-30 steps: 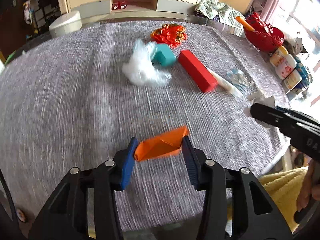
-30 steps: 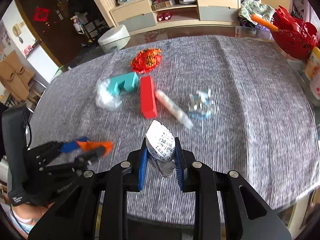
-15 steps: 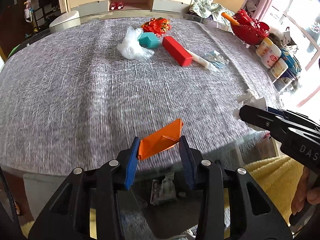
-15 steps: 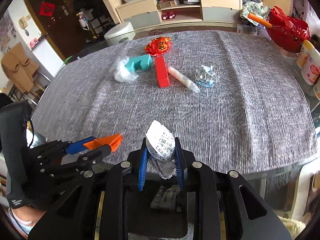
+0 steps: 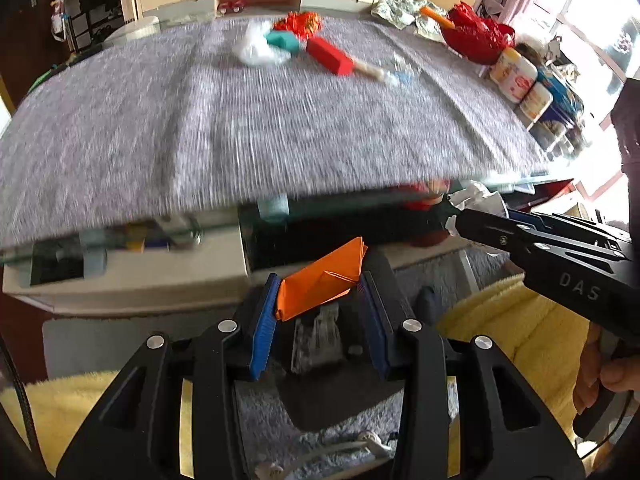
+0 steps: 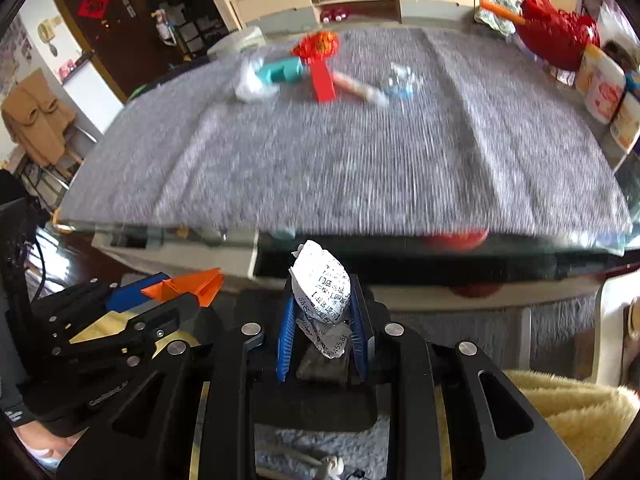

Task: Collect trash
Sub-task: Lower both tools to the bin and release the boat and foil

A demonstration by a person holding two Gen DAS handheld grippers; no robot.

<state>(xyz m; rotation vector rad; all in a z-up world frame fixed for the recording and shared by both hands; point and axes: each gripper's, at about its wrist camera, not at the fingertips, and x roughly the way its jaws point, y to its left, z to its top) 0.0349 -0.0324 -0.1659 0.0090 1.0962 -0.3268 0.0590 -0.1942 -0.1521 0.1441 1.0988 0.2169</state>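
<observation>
Left wrist view: the left gripper is clamped on a folded orange paper piece, held between its blue pads off the near edge of the table, above the floor. The right gripper enters from the right side, gripping crumpled white paper. On the far part of the grey tablecloth lie a clear plastic bag, a teal block, a red block and a red-gold ornament, close together. The view is motion-blurred.

Right wrist view: the right gripper is closed on a crumpled printed paper wad, held below and in front of the table's glass edge. The left gripper appears at lower left, holding the orange paper piece. A red basket stands at the table's far right corner, with labelled containers beside it.
</observation>
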